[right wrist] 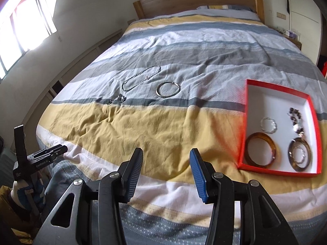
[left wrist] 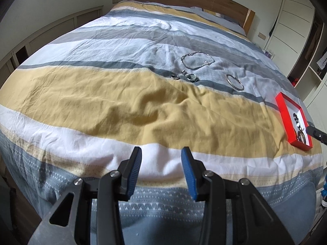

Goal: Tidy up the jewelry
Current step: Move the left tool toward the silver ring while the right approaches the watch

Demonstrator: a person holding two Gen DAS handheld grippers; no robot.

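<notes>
Bedspread (right wrist: 143, 126): striped yellow, white, grey and blue, wrinkled, covering the bed up to a wooden headboard (right wrist: 200, 0).
Left gripper (left wrist: 161, 161): jaws apart, nothing between them, over the white stripe near the foot of the bed.
Right gripper (right wrist: 166, 163): jaws apart, empty, above the yellow and white stripes.
Red box (right wrist: 245, 143): open, white inside, on the bedspread at the right.
Box contents: amber bangle (right wrist: 261, 149), dark tortoiseshell bangle (right wrist: 299, 155), small clear bracelet (right wrist: 268, 124), beaded piece (right wrist: 296, 120).
Loose on grey stripe: chain necklace (right wrist: 141, 77), silver bangle (right wrist: 168, 89) just beside it, small dark pieces (right wrist: 117, 100) nearer the yellow band.
</notes>
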